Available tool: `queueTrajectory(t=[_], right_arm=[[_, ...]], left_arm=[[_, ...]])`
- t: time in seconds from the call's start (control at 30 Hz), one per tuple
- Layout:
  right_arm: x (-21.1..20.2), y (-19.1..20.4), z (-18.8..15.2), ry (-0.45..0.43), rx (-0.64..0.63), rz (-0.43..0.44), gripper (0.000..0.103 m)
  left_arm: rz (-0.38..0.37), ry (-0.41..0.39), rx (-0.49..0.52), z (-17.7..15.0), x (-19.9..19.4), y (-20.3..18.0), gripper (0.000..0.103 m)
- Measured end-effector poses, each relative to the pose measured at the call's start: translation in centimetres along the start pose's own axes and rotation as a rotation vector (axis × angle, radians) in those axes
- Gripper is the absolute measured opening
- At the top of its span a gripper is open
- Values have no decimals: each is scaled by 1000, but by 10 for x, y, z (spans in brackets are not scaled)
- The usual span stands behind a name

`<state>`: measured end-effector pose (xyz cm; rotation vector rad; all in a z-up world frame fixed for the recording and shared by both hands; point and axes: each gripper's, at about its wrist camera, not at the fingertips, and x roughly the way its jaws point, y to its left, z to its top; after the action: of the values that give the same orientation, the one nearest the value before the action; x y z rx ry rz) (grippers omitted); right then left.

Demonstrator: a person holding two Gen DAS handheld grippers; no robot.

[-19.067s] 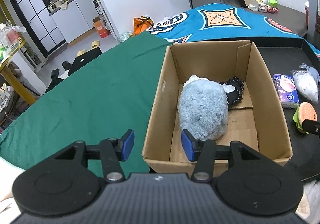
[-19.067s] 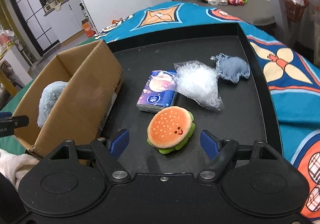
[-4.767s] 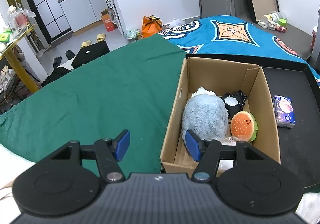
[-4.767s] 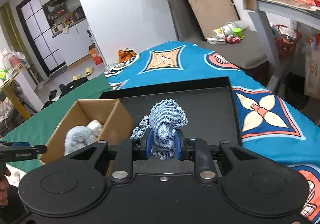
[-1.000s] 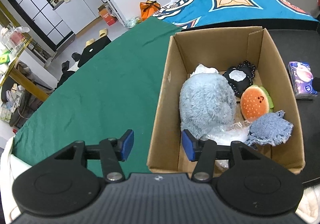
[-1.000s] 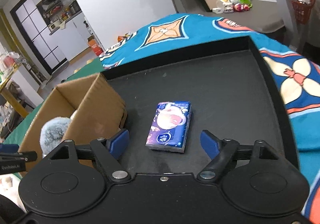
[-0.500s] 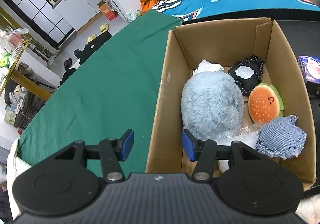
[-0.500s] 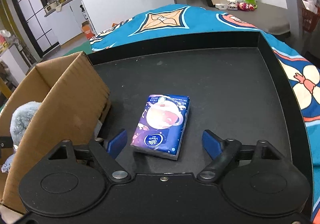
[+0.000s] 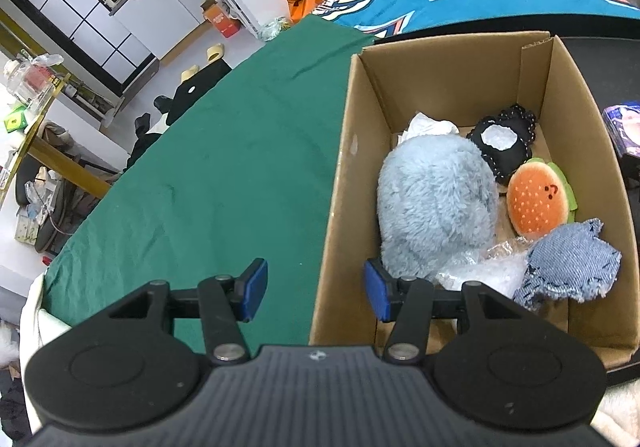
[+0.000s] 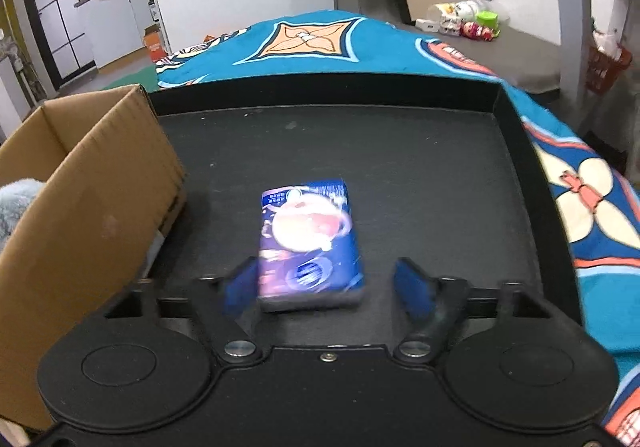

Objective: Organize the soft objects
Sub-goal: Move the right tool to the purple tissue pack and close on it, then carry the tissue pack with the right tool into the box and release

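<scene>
Our right hand-held gripper (image 10: pixel 326 289) has just been closing around the tissue pack (image 10: pixel 310 237), right of the cardboard box (image 9: pixel 452 87), pads not yet pressing. Our left hand-held gripper (image 9: pixel 314 289) straddles the box wall, half open. Earlier tray items now lie boxed; only the pack remains.

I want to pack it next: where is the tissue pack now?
In the right wrist view, the tissue pack lies on the black tray, right of the cardboard box.

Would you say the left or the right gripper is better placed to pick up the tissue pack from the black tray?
Right: the right gripper already straddles the tissue pack, jaws closing.
</scene>
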<state>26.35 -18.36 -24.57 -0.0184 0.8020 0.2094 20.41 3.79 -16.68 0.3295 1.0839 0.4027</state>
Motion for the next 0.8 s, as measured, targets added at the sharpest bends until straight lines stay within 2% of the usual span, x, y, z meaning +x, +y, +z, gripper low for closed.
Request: queueTrajectory(t=[0.13,0.27,0.8], right_arm=[[-8,-3,-2,15,-28,0,53],[-22,-13,-4,23,4,3,53],[-71,-15,10,-43,36,50,53]], left_arm=[[-4,-8,-12,-1,-4,2,52],[-9,-16,-25,0,-7,1,52],[-45,-44,-69,-8,-20,21,52]])
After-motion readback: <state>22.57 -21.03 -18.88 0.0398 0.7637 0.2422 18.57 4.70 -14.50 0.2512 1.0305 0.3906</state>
